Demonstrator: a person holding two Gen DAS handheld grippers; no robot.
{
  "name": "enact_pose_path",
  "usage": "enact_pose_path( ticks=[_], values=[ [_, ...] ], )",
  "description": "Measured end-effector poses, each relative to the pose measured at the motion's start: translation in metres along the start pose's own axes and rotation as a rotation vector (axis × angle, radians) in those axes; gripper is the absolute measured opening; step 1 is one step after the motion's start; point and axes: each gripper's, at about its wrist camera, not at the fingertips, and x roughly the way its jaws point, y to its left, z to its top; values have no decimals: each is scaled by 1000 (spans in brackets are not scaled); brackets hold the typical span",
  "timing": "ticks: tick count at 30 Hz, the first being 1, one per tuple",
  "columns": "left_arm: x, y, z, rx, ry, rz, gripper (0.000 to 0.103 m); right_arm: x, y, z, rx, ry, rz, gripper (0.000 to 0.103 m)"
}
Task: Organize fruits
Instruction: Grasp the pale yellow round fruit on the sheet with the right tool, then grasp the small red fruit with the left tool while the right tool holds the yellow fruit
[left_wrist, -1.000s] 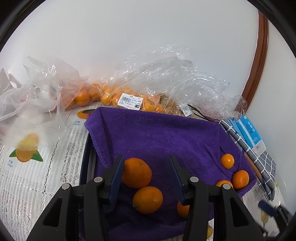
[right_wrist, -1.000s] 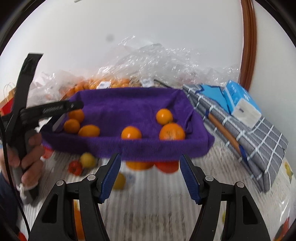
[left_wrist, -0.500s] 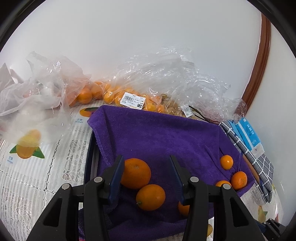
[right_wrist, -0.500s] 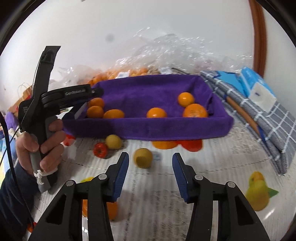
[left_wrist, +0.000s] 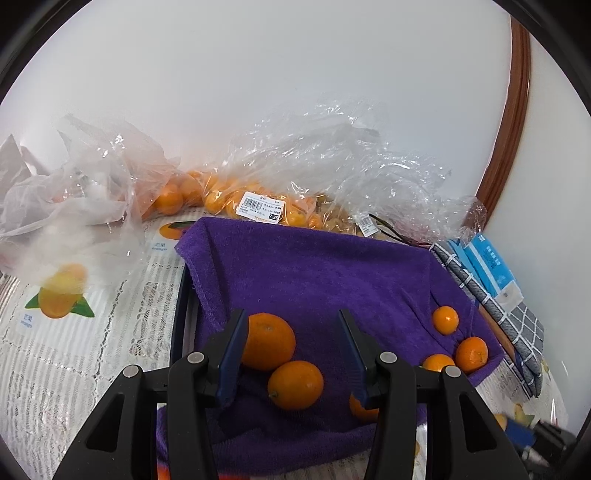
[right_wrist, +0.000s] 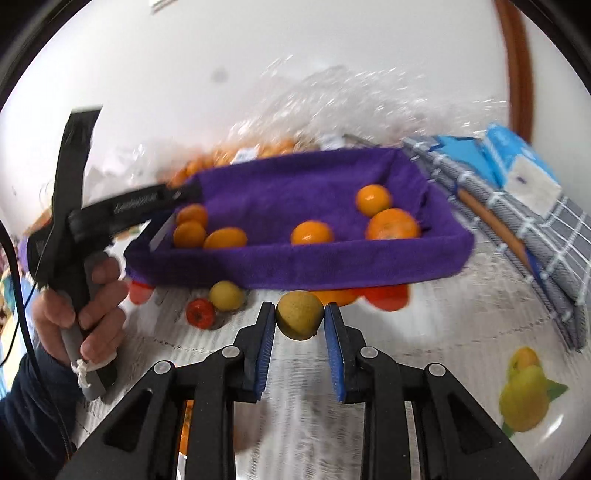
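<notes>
Patterned tablecloth (right_wrist: 424, 354): right gripper (right_wrist: 300, 325) has narrowed around a yellow fruit (right_wrist: 300, 319) at lower centre, probably gripping it; left gripper (left_wrist: 291, 354) stays wide open, empty.

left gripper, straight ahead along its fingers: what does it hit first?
Most likely the large orange lying just inside the left finger of the left gripper, with a second orange lower in the gap. Both rest on the purple towel. Depth is unclear, so it might meet the towel first.

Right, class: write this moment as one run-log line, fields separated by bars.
right gripper: closing around yellow-green fruit on table | left gripper: open above oranges in purple tray | next, likely: fruit to tray
</notes>
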Motion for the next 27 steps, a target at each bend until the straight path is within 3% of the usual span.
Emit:
enact_pose_path(
  ticks=[6, 10, 18, 22, 27],
  values=[
    [-29, -11, -6, 56, -25, -33, 46, -22, -43, -7, 9, -27, -160, 27],
    [-60, -15, -20, 89, -41, -125, 46, -39, -62, -16, 2, -36, -215, 27],
    [-65, -41, -62, 201, 88, -190, 46, -45, -84, -20, 92, -34, -134, 27],
    [-46, -58, -70, 276, 155, -127, 46, -53, -96, -23, 167, -69, -112, 27],
    [-31, -62, -74, 287, 231, -148, 46, -48, -91, -22, 143, -46, -118, 27]
  ],
)
